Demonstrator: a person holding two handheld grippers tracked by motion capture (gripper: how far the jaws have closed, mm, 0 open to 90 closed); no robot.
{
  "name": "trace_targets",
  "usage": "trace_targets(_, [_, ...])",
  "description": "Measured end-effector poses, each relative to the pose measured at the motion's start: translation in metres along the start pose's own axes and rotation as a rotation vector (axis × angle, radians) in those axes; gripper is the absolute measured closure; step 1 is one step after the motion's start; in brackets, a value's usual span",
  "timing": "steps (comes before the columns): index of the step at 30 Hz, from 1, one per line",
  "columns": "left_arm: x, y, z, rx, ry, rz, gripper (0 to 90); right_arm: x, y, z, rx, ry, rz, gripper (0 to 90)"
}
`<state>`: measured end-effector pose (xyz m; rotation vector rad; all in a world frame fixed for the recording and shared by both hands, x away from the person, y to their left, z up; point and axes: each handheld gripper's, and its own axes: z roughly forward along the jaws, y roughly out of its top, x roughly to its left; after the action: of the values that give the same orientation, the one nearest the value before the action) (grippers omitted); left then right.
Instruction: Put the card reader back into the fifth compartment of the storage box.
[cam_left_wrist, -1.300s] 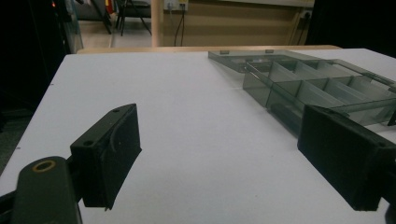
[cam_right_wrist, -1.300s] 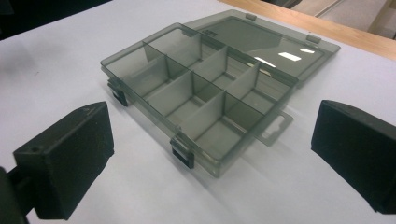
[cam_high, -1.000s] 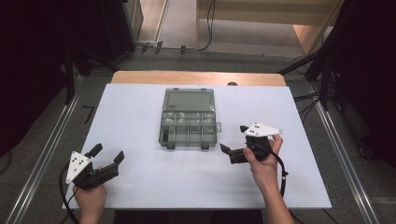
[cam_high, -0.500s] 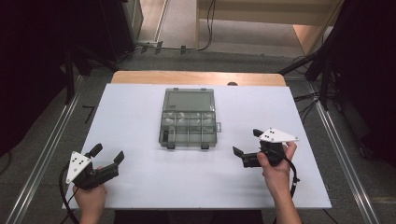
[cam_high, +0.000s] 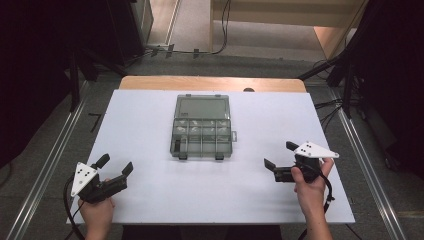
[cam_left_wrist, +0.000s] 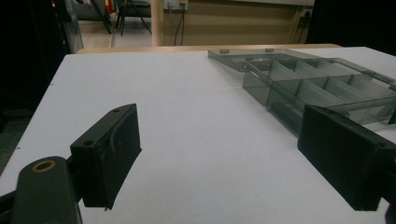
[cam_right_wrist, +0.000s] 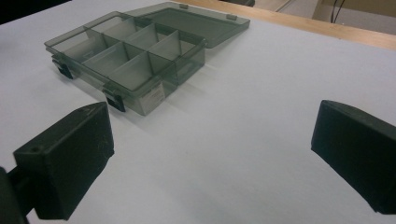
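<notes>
Black jaws are spread wide and empty on both grippers: left gripper (cam_high: 114, 169) at seven o'clock, right gripper (cam_high: 280, 156) at four o'clock. Farther off, a smoky clear compartment box (cam_high: 202, 133) is seen mid-table (cam_high: 150, 125), lid laid open toward twelve.

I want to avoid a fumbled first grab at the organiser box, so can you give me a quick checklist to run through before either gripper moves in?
1. Left gripper open and holding nothing: ok; its fingers stand wide apart.
2. Right gripper open and holding nothing: ok.
3. Organiser box open, lid laid back flat on the table: ok.
4. Path from each gripper to the box free over the white table: ok.
5. Compartments empty: cannot tell for certain; through the smoky plastic nothing shows inside in the gripper views.
6. Front latches free and hanging down: ok.
</notes>
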<state>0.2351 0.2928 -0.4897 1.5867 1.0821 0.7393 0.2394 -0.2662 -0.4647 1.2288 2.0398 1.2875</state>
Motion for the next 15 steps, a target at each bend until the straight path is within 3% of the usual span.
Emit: trace_targets(15, [0.0, 0.0, 0.0, 0.001, 0.001, 0.001, 13.6, -0.021, -0.015, -0.02, -0.024, -0.045, 0.043, 0.0])
